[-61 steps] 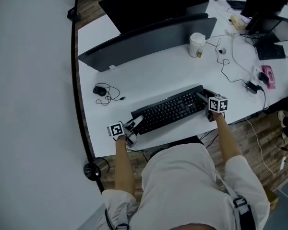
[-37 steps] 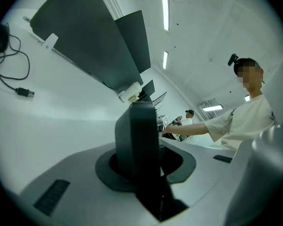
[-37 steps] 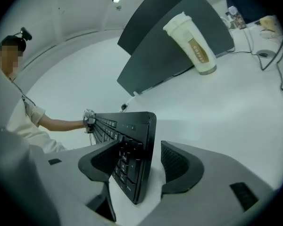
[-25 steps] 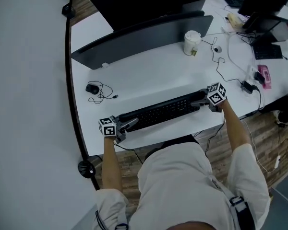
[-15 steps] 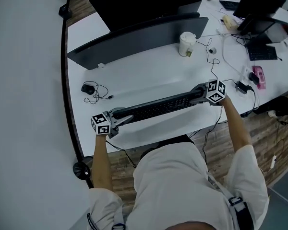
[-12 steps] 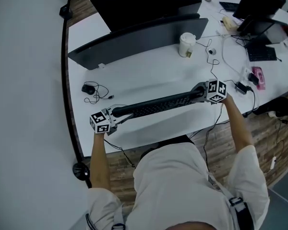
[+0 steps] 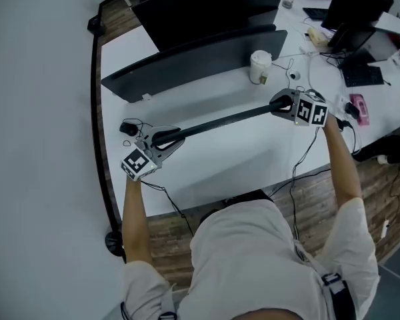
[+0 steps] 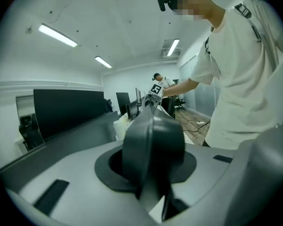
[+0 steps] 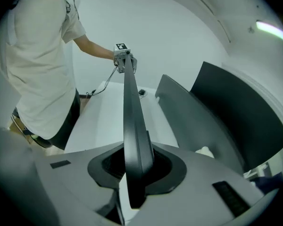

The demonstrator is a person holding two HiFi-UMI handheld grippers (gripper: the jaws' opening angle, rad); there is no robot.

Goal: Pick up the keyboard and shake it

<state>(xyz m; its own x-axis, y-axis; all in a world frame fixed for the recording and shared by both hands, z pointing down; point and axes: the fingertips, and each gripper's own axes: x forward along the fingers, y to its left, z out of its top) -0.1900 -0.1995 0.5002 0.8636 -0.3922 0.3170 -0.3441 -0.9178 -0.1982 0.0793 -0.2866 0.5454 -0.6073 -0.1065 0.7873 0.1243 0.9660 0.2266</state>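
Bright, even light comes from long ceiling strip lamps (image 8: 56,35), shown in the left gripper view. Under the raised thin black keyboard (image 7: 220,121), a soft, pale shadow lies on the white desk top (image 7: 207,99) toward its front edge. Both gripper views bulge, darken to black corners, and blur the near foreground.

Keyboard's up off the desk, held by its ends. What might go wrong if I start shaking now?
1. The right gripper, jaws closing on the keyboard, pinches only its end; it may slip out.
2. The paper cup stands near that end; a swing might topple it.
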